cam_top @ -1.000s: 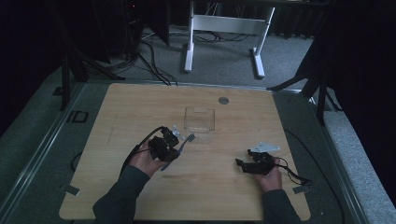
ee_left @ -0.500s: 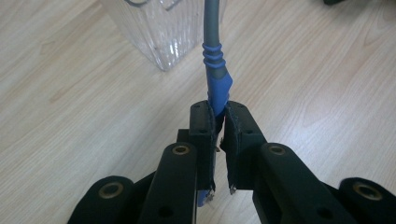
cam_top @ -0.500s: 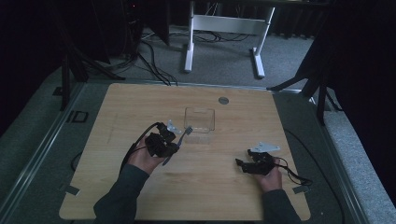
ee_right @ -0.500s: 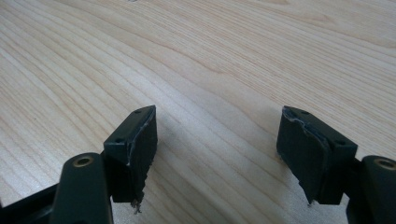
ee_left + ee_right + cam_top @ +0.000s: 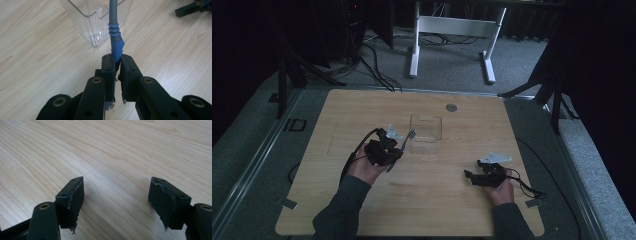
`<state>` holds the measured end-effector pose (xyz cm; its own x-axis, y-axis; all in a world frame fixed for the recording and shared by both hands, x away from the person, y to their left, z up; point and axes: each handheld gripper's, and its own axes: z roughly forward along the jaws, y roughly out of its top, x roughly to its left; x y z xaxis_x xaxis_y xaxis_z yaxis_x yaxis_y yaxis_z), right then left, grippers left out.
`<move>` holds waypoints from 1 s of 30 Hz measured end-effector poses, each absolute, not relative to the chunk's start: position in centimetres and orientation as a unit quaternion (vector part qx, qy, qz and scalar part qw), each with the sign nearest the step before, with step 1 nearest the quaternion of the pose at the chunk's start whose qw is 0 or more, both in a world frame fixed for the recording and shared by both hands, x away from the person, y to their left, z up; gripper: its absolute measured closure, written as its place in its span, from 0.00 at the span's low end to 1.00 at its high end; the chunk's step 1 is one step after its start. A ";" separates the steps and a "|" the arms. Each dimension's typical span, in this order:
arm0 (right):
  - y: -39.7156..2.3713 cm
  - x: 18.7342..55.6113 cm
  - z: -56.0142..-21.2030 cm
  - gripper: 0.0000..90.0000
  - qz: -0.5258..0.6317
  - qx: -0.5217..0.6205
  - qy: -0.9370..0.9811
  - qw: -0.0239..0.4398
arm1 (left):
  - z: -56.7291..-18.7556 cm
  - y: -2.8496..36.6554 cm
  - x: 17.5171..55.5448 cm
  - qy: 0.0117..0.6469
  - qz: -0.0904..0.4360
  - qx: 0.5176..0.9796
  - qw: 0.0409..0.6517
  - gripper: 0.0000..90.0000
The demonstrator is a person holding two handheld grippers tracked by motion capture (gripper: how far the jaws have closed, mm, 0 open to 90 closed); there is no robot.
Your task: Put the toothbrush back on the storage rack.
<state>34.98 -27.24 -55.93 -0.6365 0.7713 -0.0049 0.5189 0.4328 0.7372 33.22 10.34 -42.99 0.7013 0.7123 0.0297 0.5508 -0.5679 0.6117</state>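
Two grippers are over a wooden table, one in each of a person's hands. The left gripper has its black jaws squeezed tight on the blue handle of a toothbrush. The handle is blue low down, with little ridges, and turns grey higher up. From above, the left gripper sits near the middle of the table, and the toothbrush sticks out of it, slanting up toward the far side, with its bristle end near the front left corner of a clear plastic box. In the left gripper view that clear plastic box stands just behind the handle, and its walls have thin lines running up and down. I cannot tell if the brush touches the box. The right gripper has its jaws spread wide apart with nothing between them, just bare wood under them. From above, the right gripper is low over the table on the right side, well apart from the box and the brush. A small round grey disc lies on the table past the box, near the far edge.
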 end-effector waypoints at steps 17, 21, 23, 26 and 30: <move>-27.2 35.0 -55.9 0.32 0.363 0.390 0.828 0.173 | -42.3 10.8 33.2 0.367 0.172 0.855 0.323 0.91; -27.2 35.0 -55.9 0.32 0.363 0.390 0.828 0.173 | -42.3 10.9 33.3 0.369 0.175 0.852 0.329 0.91; -27.2 35.0 -55.9 0.32 0.363 0.390 0.828 0.173 | -42.3 10.9 33.4 0.368 0.177 0.851 0.330 0.91; -27.2 35.0 -55.9 0.32 0.363 0.390 0.828 0.173 | -42.2 10.8 33.4 0.369 0.180 0.848 0.334 0.91; -27.2 35.0 -55.9 0.32 0.363 0.390 0.828 0.173 | -42.1 10.8 33.4 0.369 0.188 0.844 0.340 0.91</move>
